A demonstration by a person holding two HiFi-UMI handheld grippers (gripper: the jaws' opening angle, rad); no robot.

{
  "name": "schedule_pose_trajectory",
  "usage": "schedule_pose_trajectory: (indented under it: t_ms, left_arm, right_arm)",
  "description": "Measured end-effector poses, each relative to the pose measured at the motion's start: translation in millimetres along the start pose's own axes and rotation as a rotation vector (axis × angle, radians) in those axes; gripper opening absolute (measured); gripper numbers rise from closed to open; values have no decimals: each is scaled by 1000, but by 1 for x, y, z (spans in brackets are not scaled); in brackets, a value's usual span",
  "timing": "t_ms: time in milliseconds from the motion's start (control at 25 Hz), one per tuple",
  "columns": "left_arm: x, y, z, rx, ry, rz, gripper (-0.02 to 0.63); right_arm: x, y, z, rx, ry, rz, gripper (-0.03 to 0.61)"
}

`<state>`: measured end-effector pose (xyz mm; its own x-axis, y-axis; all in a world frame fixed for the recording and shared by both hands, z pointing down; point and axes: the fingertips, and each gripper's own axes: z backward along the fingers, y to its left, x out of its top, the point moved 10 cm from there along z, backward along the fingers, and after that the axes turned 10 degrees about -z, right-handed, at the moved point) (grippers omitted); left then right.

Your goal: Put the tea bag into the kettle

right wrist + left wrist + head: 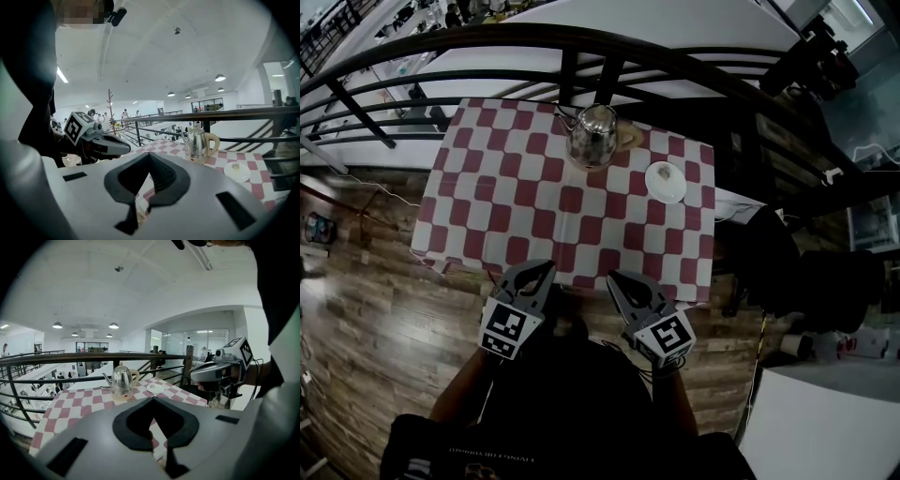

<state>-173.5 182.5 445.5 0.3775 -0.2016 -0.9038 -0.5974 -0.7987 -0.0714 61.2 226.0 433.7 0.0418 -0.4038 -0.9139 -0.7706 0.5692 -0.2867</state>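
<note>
Left gripper (541, 270) and right gripper (619, 279) held side by side close in front of the person's body, both pointing forward and slightly down, tips angled a little toward each other, both pairs of jaws closed together, nothing between them

No readable words, numbers or brand names anywhere.
The only sign-like marks are black-and-white square code patterns, not letters, on the left cube (510, 328) of the left claw (540, 271) and on the right cube (667, 336) of the right claw (617, 279). A faint pale line of print (492, 453) crosses the person's dark clothing at the bottom of the head view, too small and dim to read.
</note>
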Motion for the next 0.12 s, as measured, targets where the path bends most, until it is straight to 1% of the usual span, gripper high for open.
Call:
schedule_pose_trajectory:
  t_ms: [120]
  left_arm:
    - [-1, -5, 3, 3, -1, -1, 5]
  right_arm:
    - [-1, 3, 2, 5, -5, 2, 15]
